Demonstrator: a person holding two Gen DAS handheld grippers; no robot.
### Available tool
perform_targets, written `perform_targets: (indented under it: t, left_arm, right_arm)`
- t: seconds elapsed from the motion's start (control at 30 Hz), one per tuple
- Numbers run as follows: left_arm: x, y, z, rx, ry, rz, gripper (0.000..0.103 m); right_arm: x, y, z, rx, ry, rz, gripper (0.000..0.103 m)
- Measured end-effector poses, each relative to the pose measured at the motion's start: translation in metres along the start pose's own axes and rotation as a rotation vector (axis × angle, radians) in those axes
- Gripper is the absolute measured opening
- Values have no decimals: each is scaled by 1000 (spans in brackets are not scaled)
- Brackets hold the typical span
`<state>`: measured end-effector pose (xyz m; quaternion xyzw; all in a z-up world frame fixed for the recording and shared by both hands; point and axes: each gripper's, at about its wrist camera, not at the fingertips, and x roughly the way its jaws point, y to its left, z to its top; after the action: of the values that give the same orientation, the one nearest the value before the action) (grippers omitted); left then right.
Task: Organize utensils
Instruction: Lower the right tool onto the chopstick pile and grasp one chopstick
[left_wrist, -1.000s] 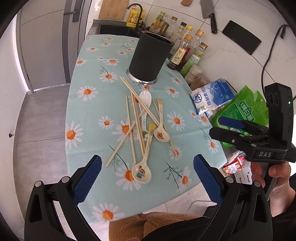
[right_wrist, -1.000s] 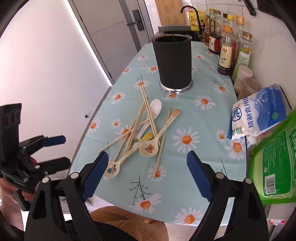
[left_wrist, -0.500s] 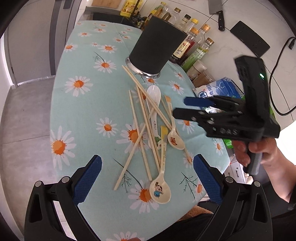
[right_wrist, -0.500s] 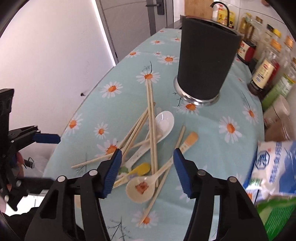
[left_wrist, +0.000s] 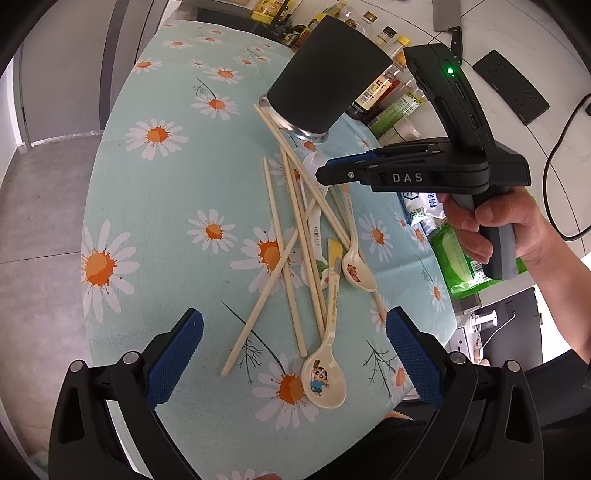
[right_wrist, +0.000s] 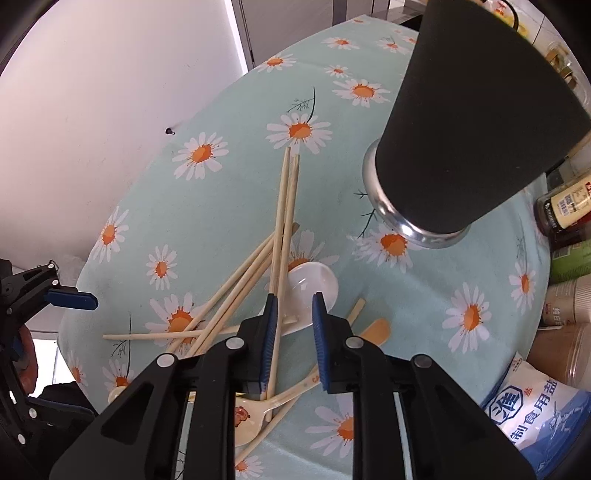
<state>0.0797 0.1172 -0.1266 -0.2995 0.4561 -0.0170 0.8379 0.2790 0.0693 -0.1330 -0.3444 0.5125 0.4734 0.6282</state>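
Read "DAS" in white capitals on the side of the right gripper (left_wrist: 332, 170), above the chopstick pile. Read "盐" and "精制食用盐" in blue on the white salt bag (right_wrist: 537, 413), lower right of the black utensil holder (right_wrist: 476, 122). Bottle labels behind the holder too small to read.

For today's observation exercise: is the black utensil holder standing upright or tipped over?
Upright. The black utensil holder stands on its silver base ring on the daisy tablecloth; its lean is fisheye distortion. Contents cannot be seen.
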Motion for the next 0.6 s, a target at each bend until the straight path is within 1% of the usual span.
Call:
perform_targets:
  t: [0.03, 0.13, 0.17, 0.23, 0.37, 0.53, 0.57, 0.6]
  left_arm:
    - [1, 1, 0, -1, 1, 0, 96]
    - [1, 2, 0, -6, 2, -1, 96]
    - [0, 2, 0, -14, 3, -16, 96]
    - [-3, 1, 1, -19, -2, -32, 96]
    - [-5, -1, 1, -7, -3, -24, 96]
    - [-4, 2, 0, -10, 5, -12, 96]
    - [-4, 4, 0, -13, 7, -12, 96]
    - [-4, 5, 0, -13, 9, -11, 96]
  right_arm:
    - [3, 1, 1, -3, 11, 6, 20]
    - [10, 2, 2, -23, 18, -15, 19]
    - [10, 2, 1, -22, 18, -11, 15]
    - [10, 2, 1, -21, 15, -14, 14]
    - [14, 1, -1, -18, 22, 1, 14]
    - [18, 4, -1, -24, 38, -13, 14]
    - [18, 4, -1, -21, 38, -11, 13]
    - [18, 4, -2, -19, 40, -11, 9]
